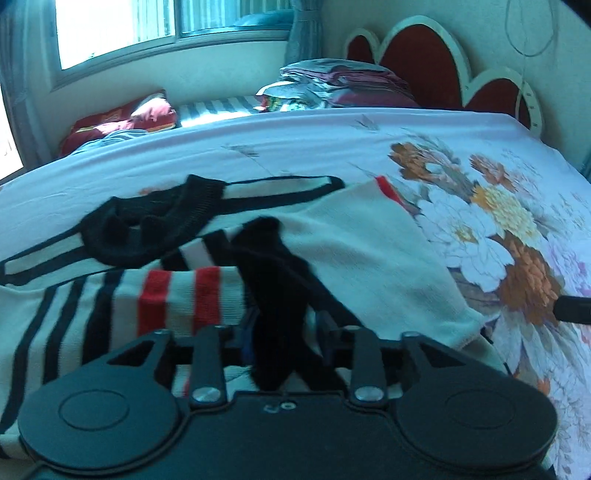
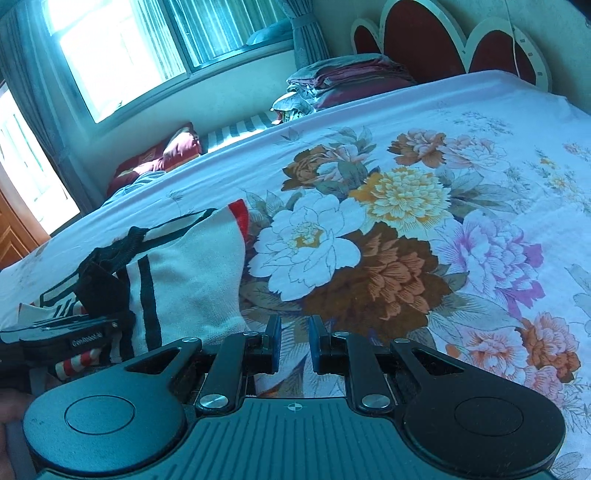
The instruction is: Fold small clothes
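Folding the striped sweater on the bed, your left claw stands spread around its black cuff, pads not pressing. Your right claw sits narrowly parted, empty, just right of it. Smooth before creasing.

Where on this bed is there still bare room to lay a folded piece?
Free: the flowered bedspread right of the striped garment, up to the headboard. Also the plain strip beyond the garment, toward the window. Crowded: the left, with the garment and the left hand-held gripper.
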Demonstrator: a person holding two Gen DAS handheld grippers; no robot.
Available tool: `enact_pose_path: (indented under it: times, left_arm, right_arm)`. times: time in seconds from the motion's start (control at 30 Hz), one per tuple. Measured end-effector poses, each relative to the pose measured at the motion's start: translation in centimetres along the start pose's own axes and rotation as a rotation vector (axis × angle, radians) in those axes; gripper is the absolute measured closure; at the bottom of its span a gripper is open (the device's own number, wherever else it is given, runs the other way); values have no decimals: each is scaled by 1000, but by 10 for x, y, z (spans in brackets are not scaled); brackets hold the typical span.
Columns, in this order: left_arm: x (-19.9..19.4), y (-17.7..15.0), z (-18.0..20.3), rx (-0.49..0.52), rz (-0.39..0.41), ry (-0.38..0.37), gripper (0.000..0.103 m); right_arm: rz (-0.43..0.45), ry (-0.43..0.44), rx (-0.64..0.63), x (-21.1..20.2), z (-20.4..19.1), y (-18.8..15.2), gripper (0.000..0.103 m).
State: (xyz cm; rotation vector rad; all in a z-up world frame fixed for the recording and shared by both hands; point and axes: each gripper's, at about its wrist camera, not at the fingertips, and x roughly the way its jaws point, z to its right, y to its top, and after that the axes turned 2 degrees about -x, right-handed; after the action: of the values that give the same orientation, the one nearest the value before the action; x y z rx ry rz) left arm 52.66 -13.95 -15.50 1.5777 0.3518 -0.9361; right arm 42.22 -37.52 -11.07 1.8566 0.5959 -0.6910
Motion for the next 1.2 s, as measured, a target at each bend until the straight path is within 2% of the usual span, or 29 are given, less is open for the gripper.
enact_pose_path:
  times: [0.03,0.07,0.1,0.13,0.17,0.2,0.27,0.37,0.43,0.5,0.57,0.63,0.7,0.77,0.83,0.9,0.97,1.03,1.1,1.2]
  left_arm:
    - [0,-2,5,11,8,-30,42]
    - [-1,-5,10,19,20,-95,31]
    - [-3,-7,13,18,31,-156,27]
    - [-6,-10,15,20,39,-178,29]
    - [-12,-12,18,34,59,-156,37]
    - [-18,-14,17,43,78,-138,39]
    - [-37,-18,3,15,125,-92,41]
    - [-66,-30,-35,-38,158,-6,41]
    - [-88,-44,-67,-65,157,66,42]
    - [-108,-61,-102,-100,147,148,50]
    - [-126,-81,-134,-140,132,240,55]
    - [-136,-98,-163,-179,98,324,55]
    - [-134,-107,-185,-184,38,371,55]
    - [-125,-108,-197,-146,4,377,58]
    - [-117,-101,-201,-114,4,366,57]
    - [-112,-91,-207,-122,25,355,58]
    - [-106,-84,-215,-157,38,348,65]
    - [-103,-83,-226,-215,40,322,67]
    - [-104,-86,-232,-247,44,302,72]
    - [-109,-93,-234,-244,50,299,76]
  right_arm:
    - [3,3,11,-1,3,0,87]
    - [6,10,22,-1,5,1,87]
    - [6,17,34,-1,6,2,86]
    - [7,25,39,-1,6,3,68]
    - [13,32,41,-2,5,5,52]
    - [33,36,37,-3,2,6,27]
    - [68,73,10,-4,-7,11,26]
    - [60,134,-27,7,-28,17,27]
    - [47,165,-54,18,-44,18,35]
    - [29,199,-70,31,-58,18,41]
    - [15,219,-86,43,-71,17,41]
    - [-7,228,-99,57,-80,16,41]
    - [-37,234,-111,70,-88,15,41]
    - [-67,248,-120,82,-95,13,41]
    - [-97,255,-134,92,-102,11,41]
    - [-118,251,-148,100,-109,8,41]
    - [-123,254,-167,103,-116,5,43]
    - [-142,255,-196,105,-123,3,82]
    - [-150,241,-226,105,-130,1,93]
    - [-99,260,-236,86,-135,4,94]
